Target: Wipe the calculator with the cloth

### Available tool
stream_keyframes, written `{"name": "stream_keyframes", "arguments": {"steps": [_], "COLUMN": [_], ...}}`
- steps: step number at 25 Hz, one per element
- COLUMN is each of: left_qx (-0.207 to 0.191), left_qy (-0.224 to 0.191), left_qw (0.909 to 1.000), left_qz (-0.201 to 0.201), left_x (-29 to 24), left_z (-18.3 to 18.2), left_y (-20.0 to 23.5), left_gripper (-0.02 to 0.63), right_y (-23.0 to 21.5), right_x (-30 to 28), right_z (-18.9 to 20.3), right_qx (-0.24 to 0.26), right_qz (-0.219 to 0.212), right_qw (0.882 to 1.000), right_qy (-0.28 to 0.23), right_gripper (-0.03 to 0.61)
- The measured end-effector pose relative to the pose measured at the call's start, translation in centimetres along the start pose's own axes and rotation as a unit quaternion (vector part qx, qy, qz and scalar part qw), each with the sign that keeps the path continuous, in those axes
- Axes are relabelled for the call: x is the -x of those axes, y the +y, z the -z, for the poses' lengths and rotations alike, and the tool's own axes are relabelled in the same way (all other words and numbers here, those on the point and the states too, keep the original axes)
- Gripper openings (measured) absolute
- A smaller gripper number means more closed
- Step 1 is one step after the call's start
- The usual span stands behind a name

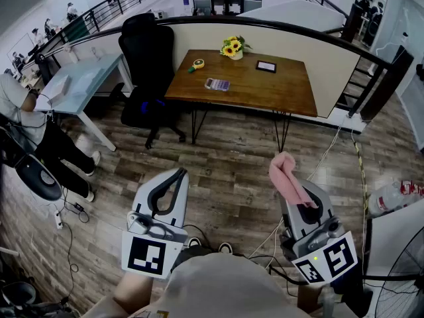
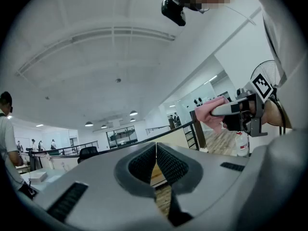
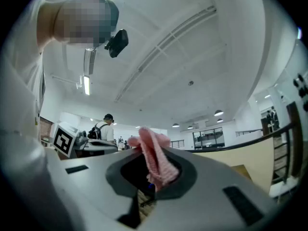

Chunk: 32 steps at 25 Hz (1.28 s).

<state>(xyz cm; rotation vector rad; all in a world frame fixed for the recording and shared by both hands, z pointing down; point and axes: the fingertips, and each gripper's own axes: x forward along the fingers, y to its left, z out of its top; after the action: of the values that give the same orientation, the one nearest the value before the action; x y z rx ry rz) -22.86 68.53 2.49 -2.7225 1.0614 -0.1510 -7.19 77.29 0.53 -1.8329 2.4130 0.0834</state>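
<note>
The calculator lies flat on the wooden bench in the head view, a little left of the bench's middle and well apart from both grippers. It shows as a small, pale, greyish-lilac rectangle. It is too small here to make out its keys or display. Behind it stand a pot of sunflowers, a yellow round thing and a dark flat device. A black chair stands at the bench's left end. The left gripper hangs over the wood floor. The right gripper carries the pink cloth, which sticks out past its tips and hides them. The lower edge of this view cuts off both grippers' handles.

In the left gripper view the jaws are pressed together with nothing between them. The right gripper shows at the right, its tip wrapped in the cloth. A narrow strip of wood shows below the joined pads.

In the right gripper view the jaws are clamped on the cloth, a ribbed pink fold that rises above them. The cloth covers the pads, and the gap below it is dark.
</note>
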Motion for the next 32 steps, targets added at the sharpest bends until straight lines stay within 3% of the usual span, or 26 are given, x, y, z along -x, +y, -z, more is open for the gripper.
{"name": "stream_keyframes", "arguments": {"steps": [19,32], "left_qx": [-0.002,0.003], "left_qy": [0.017,0.012], "left_qw": [0.9999,0.9999], "left_qz": [-0.002,-0.006], "left_x": [-1.0,-7.7], "left_z": [1.0,2.7], "left_y": [-0.3,4.4], "left_gripper": [0.009,0.009], "right_y": [-1.7,-5.6], "right_x": [-0.4,-7.7], "right_z": [1.0,3.4], "right_qx": [-0.020,-0.020], "right_qz": [-0.009,-0.007], "right_qw": [1.000,1.000], "right_qy": [0.009,0.021], "right_gripper": [0.025,0.025]}}
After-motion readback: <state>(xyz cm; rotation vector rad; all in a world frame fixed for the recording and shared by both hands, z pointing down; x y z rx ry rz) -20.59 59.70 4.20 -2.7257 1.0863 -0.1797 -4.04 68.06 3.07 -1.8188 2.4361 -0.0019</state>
